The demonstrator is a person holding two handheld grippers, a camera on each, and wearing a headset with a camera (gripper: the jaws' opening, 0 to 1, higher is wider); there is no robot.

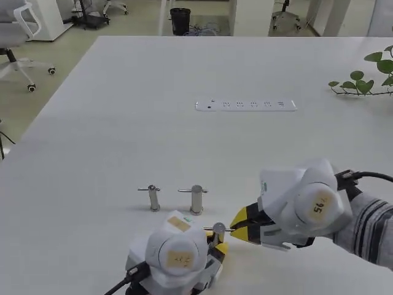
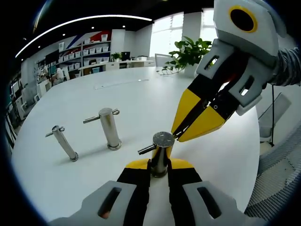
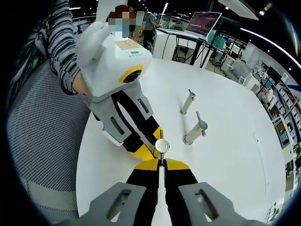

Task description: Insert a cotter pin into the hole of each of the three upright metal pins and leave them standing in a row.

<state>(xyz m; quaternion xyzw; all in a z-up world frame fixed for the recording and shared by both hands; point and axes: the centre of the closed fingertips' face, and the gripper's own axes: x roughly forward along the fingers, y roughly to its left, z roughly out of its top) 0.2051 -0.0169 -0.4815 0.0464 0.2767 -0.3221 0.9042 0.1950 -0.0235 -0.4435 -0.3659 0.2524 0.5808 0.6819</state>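
Two metal pins point(image 1: 153, 198) point(image 1: 196, 198) stand side by side on the white table, each with a cotter pin through its top. They also show as the nearer pin point(image 2: 109, 128) and the farther pin point(image 2: 65, 143). Nearer me, my left gripper point(image 1: 218, 243) is shut on the third metal pin point(image 2: 161, 153) and holds it upright. From the right, my right gripper point(image 1: 236, 226) is shut on a thin cotter pin point(image 2: 146, 149), which passes through the third pin's hole and pokes out the far side. The right gripper point(image 3: 161, 162) touches that pin's head point(image 3: 162, 145).
A white power strip point(image 1: 245, 105) lies mid-table farther back. A leafy plant point(image 1: 368, 80) reaches in at the right edge. Office chairs point(image 1: 18, 37) stand beyond the table's left edge. A striped sleeve point(image 1: 374, 230) follows the right gripper.
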